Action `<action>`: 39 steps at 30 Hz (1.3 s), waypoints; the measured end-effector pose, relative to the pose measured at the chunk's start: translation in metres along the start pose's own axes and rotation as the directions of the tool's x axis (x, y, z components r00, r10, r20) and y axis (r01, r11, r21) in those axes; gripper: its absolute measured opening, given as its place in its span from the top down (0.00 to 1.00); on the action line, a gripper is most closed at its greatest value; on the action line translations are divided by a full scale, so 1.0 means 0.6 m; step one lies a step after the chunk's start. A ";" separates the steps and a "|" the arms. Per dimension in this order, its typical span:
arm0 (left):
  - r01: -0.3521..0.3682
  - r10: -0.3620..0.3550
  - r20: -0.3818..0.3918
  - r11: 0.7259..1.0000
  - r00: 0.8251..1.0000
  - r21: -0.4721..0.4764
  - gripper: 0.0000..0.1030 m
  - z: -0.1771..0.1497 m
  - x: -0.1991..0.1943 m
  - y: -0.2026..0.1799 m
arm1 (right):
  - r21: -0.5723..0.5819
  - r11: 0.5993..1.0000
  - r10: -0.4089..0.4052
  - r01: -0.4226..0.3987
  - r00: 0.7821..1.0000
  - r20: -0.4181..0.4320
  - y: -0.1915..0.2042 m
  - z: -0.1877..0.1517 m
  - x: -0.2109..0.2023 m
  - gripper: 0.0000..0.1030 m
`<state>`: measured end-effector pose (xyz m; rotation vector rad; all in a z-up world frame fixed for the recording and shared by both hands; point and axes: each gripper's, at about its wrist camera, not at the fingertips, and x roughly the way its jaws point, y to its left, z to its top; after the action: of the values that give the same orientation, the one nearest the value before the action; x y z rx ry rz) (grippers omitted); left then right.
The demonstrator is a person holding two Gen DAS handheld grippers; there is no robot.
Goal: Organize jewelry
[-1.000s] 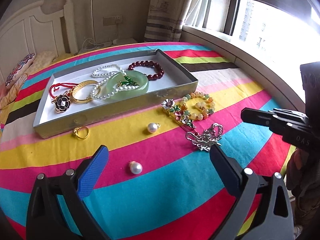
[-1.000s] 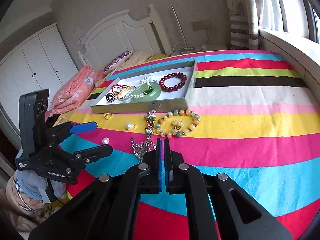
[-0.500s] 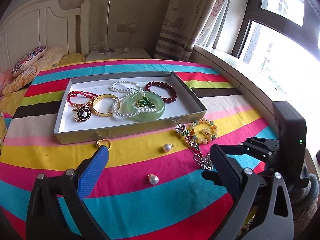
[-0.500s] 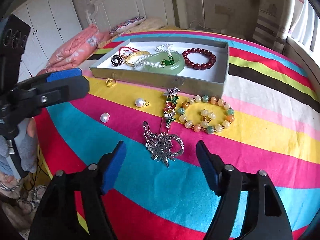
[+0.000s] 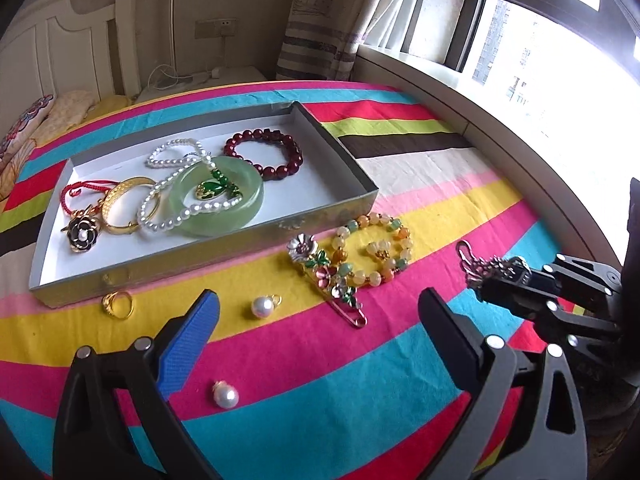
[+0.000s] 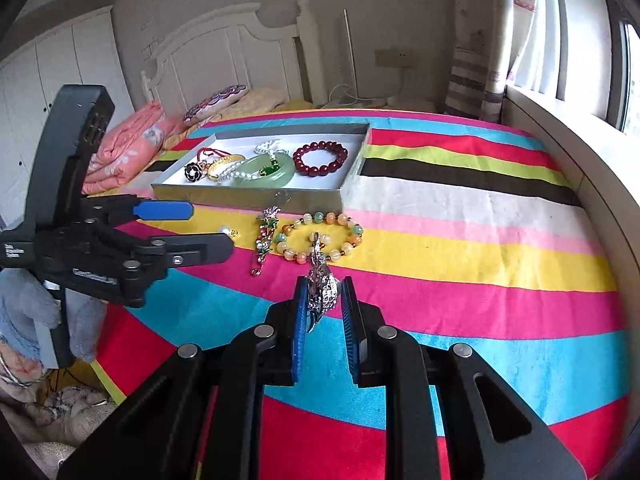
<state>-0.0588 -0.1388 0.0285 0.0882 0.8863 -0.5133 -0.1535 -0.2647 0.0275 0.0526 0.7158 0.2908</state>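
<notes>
Left wrist view shows the striped bedspread [image 5: 420, 344] with the grey tray [image 5: 352, 168] of jewelry at eleven o'clock. Left gripper [image 5: 316, 320] gapes wide, holding nothing. At three o'clock the right gripper [image 6: 323, 300] pinches the silver brooch [image 6: 320, 286], lifted clear of the cloth; a beaded bracelet [image 5: 372, 248] lies beside the tray.

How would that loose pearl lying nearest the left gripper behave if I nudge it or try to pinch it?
The pearl looks round and glossy, so it would probably roll on the striped cloth and could slip between the fingers. Its small gold loop may check the rolling a little. It likely weighs next to nothing.
</notes>
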 end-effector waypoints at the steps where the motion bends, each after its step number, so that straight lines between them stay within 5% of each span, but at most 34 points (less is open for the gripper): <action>1: 0.003 -0.003 -0.010 1.000 1.000 -0.004 0.11 0.007 0.012 -0.001 | 0.012 1.000 0.006 -0.006 1.000 0.005 -0.004 -0.002 -0.001 0.82; 6: -0.015 0.009 -0.052 0.994 0.999 -0.109 0.41 0.030 0.058 0.027 | 0.043 0.998 0.035 -0.036 0.999 0.021 -0.016 -0.007 -0.002 0.81; 11: -0.040 0.035 -0.040 0.990 0.999 -0.137 0.51 0.033 0.063 0.034 | 0.074 0.995 0.064 -0.066 0.997 0.039 -0.030 -0.012 -0.009 0.81; 12: -0.058 0.054 -0.041 0.991 0.998 -0.117 0.66 0.031 0.064 0.029 | 0.076 0.995 0.068 -0.071 0.997 0.042 -0.031 -0.012 -0.010 0.81; 14: -0.050 0.046 -0.039 0.995 0.998 -0.089 0.78 0.028 0.065 0.016 | 0.077 0.994 0.071 -0.074 0.996 0.045 -0.031 -0.013 -0.011 0.81; 39: -0.119 0.117 0.141 0.993 0.983 0.006 0.81 0.002 -0.032 -0.027 | 0.084 0.995 0.046 -0.050 0.997 0.055 -0.021 -0.011 -0.017 0.81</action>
<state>-0.0755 -0.1457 0.0458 0.1155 0.7346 -0.4098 -0.1623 -0.2802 0.0270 0.1587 0.6746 0.3034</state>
